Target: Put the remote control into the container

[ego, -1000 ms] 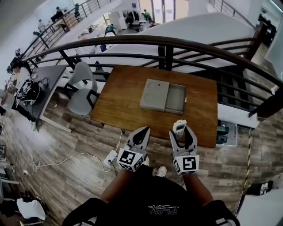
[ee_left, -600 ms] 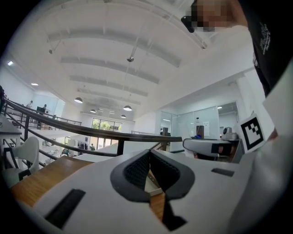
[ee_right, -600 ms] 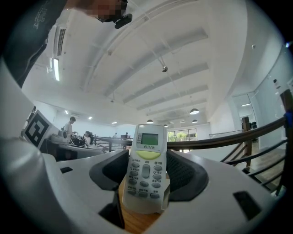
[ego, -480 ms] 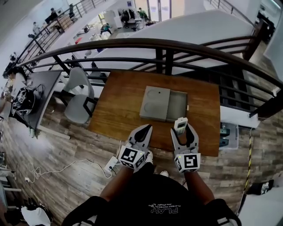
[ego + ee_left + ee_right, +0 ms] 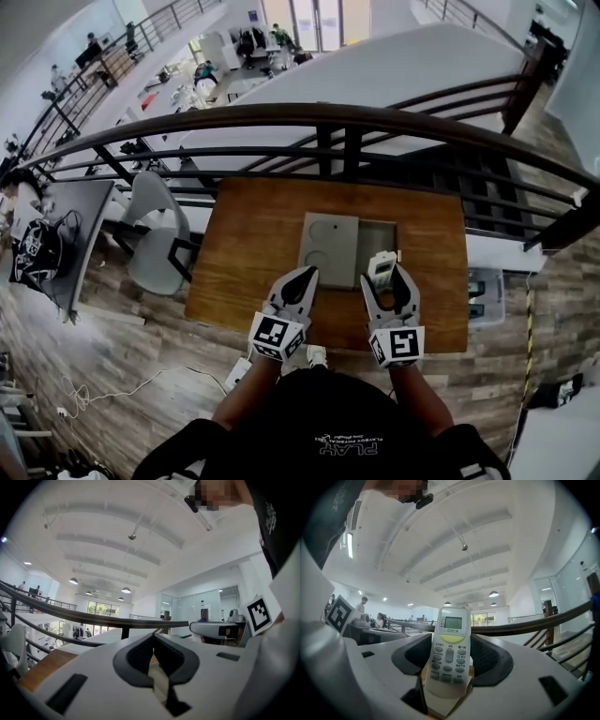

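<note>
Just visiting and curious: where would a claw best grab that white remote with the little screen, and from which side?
By the long edges of its button half, coming from the bottom end. The remote is slim, so jaws span its width easily; the right gripper holds it this way, screen end jutting out, likely free to enter the container first.

The container [image 5: 377, 238] is open at right; its lid [image 5: 328, 248] covers the left half.

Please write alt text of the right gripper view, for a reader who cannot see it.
The right hand-held gripper holds a white remote control upright between its jaws, screen and buttons facing the camera. Behind are a dark railing and a white ceiling.
</note>
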### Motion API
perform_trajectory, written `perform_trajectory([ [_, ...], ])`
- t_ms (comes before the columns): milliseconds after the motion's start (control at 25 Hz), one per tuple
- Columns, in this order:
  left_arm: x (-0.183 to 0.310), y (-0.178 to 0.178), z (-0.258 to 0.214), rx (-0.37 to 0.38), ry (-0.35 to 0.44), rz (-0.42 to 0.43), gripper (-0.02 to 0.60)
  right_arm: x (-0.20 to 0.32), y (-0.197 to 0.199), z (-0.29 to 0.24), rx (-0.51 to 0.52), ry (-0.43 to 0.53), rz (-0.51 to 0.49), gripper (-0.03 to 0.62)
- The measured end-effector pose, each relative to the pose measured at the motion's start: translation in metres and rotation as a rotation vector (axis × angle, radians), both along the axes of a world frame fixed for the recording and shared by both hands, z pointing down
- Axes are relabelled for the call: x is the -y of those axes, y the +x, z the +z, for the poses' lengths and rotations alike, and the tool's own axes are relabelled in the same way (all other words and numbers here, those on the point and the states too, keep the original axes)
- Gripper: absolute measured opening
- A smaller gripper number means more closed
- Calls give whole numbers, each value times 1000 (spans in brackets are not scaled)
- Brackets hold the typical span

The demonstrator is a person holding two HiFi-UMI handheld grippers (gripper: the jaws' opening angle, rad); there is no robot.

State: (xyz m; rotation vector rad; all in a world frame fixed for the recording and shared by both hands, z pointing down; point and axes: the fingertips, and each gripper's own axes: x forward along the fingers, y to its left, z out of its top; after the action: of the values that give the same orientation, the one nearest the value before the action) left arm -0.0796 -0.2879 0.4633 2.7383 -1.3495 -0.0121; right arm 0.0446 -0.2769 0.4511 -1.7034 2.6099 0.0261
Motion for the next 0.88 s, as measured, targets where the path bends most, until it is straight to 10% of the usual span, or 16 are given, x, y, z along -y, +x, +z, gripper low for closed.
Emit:
perform_trajectory([
  [880,88,7,7,-41,-17,35,6,85,24,44,-12,-133,92,262],
])
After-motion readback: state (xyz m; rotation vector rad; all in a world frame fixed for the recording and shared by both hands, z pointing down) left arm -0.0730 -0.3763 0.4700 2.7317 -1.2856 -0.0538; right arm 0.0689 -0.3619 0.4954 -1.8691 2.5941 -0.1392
